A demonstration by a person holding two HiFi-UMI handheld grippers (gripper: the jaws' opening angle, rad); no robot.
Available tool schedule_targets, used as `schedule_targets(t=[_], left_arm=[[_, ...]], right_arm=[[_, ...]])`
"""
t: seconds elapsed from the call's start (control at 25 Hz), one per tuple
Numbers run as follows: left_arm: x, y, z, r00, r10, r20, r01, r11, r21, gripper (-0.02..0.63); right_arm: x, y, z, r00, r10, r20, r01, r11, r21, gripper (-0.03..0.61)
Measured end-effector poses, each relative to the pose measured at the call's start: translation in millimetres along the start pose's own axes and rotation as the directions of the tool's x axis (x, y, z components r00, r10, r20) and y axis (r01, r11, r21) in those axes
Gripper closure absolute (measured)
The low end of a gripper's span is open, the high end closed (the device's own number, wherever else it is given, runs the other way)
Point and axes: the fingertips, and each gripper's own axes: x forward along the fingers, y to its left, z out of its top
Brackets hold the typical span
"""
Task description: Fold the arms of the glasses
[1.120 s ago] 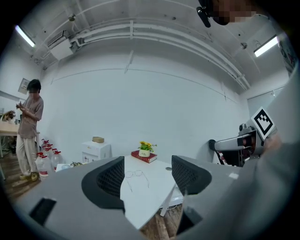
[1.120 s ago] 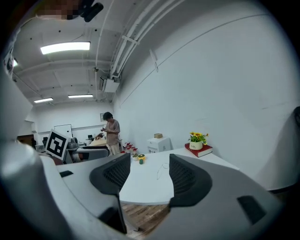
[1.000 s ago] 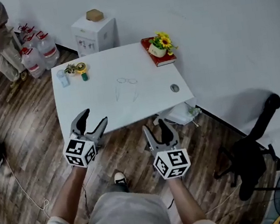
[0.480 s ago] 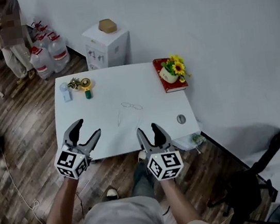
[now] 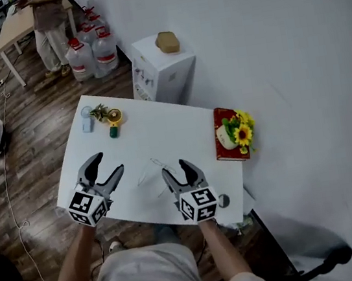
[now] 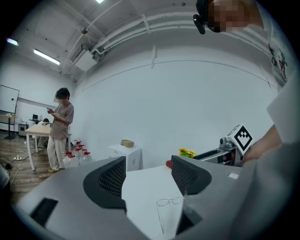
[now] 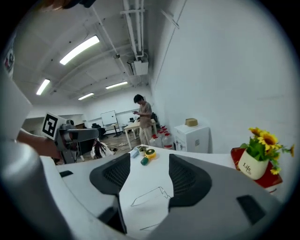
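Observation:
A pair of thin wire-frame glasses (image 5: 149, 168) lies on the white table (image 5: 180, 126) with its arms spread out toward the near edge. In the left gripper view the glasses (image 6: 169, 202) lie low between the jaws, some way ahead. The right gripper view shows the glasses (image 7: 154, 193) ahead on the tabletop. My left gripper (image 5: 106, 164) hovers open over the table's near left part, left of the glasses. To their right, my right gripper (image 5: 176, 169) is open over the near edge, jaws opening, nothing between them.
A red book with a pot of sunflowers (image 5: 232, 133) sits at the table's right side. A yellow tape roll (image 5: 115, 117), a small green item (image 5: 114, 132) and a pale bottle (image 5: 87, 122) stand at the far left. A white cabinet (image 5: 162, 66), water jugs (image 5: 94, 50) and a person (image 5: 46, 18) are beyond.
Both grippers have come forward from over the floor to above the table's near part, on either side of the glasses. The table now sits closer in view.

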Motion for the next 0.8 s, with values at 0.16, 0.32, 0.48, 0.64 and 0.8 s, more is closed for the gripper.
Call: schedule_targets(t=[0.16,0.32,0.48,0.64,0.8], left_arm=[[26,-2,7,0.996,0.082,-0.020,-0.082,0.997,-0.013,0.313],[40,10,1,0.985,0.166,-0.045,-0.167,0.985,-0.031,0.313],[48,16,-12,0.976,0.205,-0.068,-0.208,0.977,-0.036,0.313],[46,27,-20,0.969,0.233,-0.088,-0.237,0.971,-0.040,0.313],[38,35,-32,0.959,0.263,-0.106,-0.271,0.960,-0.069,0.313]], right_arm=[[24,-32,-11,0.987,0.131,-0.092,-0.128,0.991,0.029,0.341],[52,-40,-35,0.935,0.274,-0.224,-0.287,0.958,-0.028,0.340],[75,-43,-77,0.840,0.377,-0.391,-0.443,0.891,-0.094,0.344],[94,-58,-106,0.752,0.441,-0.489,-0.495,0.869,0.024,0.443],[101,-68,-139,0.670,0.450,-0.591,-0.530,0.847,0.044,0.440]])
